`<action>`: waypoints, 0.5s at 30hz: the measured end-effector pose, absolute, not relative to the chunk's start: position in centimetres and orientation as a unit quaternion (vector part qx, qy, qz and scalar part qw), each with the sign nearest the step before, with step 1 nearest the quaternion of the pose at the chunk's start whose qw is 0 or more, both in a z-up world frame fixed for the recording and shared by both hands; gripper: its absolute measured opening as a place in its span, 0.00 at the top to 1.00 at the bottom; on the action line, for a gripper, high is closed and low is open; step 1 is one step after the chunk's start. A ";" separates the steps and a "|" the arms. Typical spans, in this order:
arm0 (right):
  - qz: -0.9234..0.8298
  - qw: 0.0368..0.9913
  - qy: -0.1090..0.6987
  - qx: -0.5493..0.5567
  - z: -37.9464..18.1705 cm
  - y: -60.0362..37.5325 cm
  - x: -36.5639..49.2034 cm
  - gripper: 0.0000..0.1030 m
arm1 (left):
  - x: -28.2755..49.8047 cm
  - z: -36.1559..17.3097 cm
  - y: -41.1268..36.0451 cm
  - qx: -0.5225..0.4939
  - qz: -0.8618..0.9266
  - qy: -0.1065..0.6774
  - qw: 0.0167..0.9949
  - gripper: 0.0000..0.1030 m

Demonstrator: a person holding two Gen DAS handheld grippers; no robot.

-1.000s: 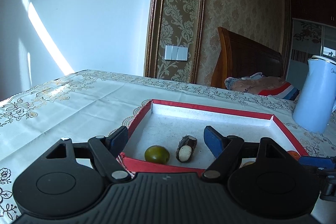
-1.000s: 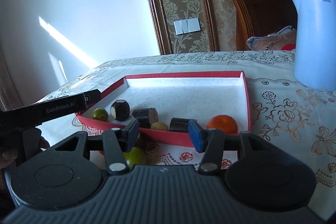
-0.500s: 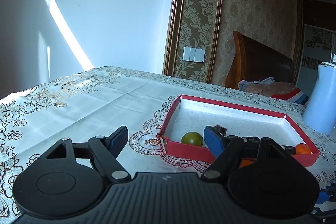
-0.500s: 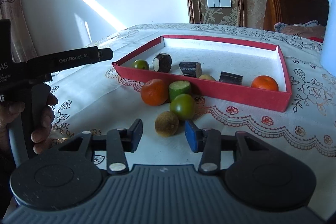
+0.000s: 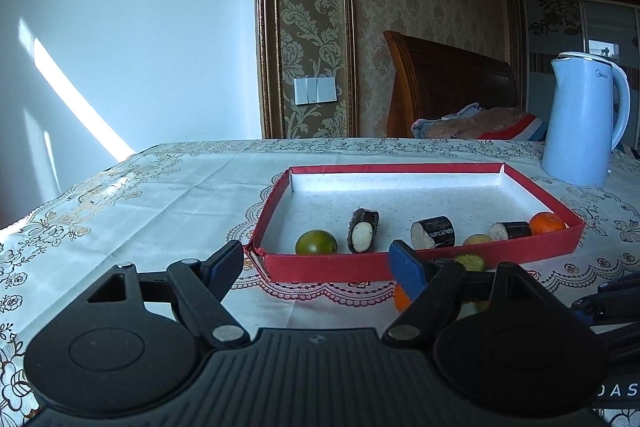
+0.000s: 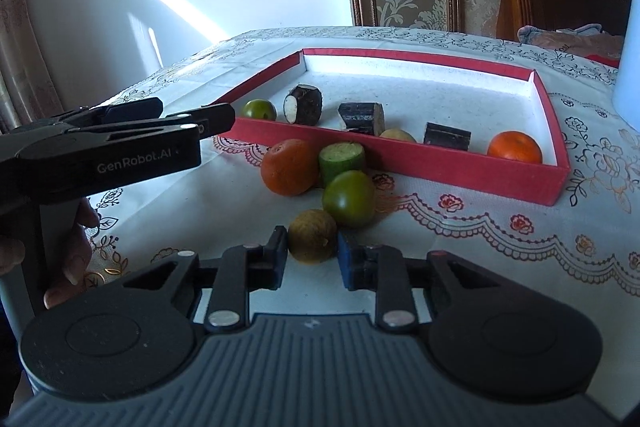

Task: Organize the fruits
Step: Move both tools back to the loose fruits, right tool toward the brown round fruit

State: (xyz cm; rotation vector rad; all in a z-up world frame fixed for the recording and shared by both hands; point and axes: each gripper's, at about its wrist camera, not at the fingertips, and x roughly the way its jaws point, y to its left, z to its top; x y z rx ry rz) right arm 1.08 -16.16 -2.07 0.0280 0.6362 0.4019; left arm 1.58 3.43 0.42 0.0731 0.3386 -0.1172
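Right hand-held gripper: jaws are pressing on either side of a small brownish-green fruit, which is resting on the tabletop at the near end of a loose cluster. Grip is sitting across the fruit's widest part, pads on opposite flanks; that is judged the right place, since a hold above or below the middle would likely squeeze it out.

Handling, judged: small, light, round, rough matte skin, firm but bruisable. Moderate pressure should be enough; main risk is rolling or popping free when lifted.

Just beyond it, a green tomato-like fruit is sitting close, possibly touching; lifting straight up should avoid nudging it. Farther on, an orange and a cut green piece are lying against the near wall of the red tray.

Left hand-held gripper: jaws are standing wide with nothing between them, hovering near the tray's near-left corner.

Inside the tray: a green fruit, dark cut pieces with pale ends, a second orange. Far right, a pale blue kettle.
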 end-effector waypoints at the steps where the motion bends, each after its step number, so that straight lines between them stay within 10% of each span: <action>1: 0.195 0.932 0.306 0.015 -2.0 -16.4 0.8 0.75 | 1.6 0.4 3.3 0.039 -0.065 0.172 0.982 0.19; 15: 0.156 0.944 0.285 0.050 -1.8 -20.4 -0.2 0.75 | 0.8 -0.7 -0.8 0.152 -0.175 0.199 0.952 0.16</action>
